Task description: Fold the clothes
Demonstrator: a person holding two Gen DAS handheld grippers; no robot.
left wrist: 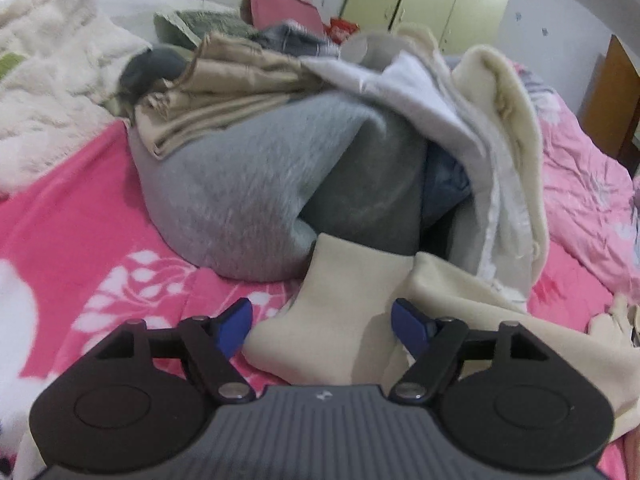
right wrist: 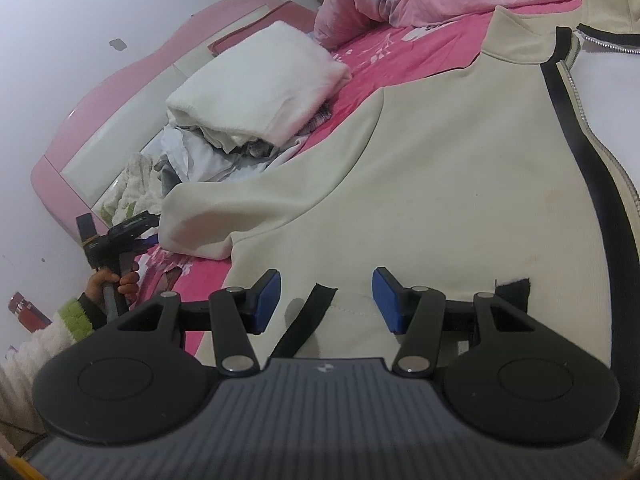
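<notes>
A cream zip-front jacket with black trim [right wrist: 440,168] is lying spread flat on the pink floral bedsheet [right wrist: 372,52], filling centre and right of the right wrist view, zipper open at the upper right, one sleeve [right wrist: 208,220] sticking out toward middle left. No fold is showing on the body yet, so this garment is judged unfolded, sleeves and body left to do. A folded white fleecy stack [right wrist: 256,88] is sitting upper left of centre on mixed clothes, looking done. In the left wrist view a heap of unfolded grey, beige and cream clothes [left wrist: 260,168] is filling the centre, judged remaining work.

The right tool [right wrist: 326,300] is hovering low over the jacket's hem at lower centre, jaws standing apart, gripping nothing. The left tool [left wrist: 322,326] is pointing at the cream sleeve cuff [left wrist: 340,304] at lower centre, the cuff lying between its spread jaws, not pinched. That tool is also showing at left edge of the right wrist view, a hand [right wrist: 116,280] wrapping its handle.
</notes>
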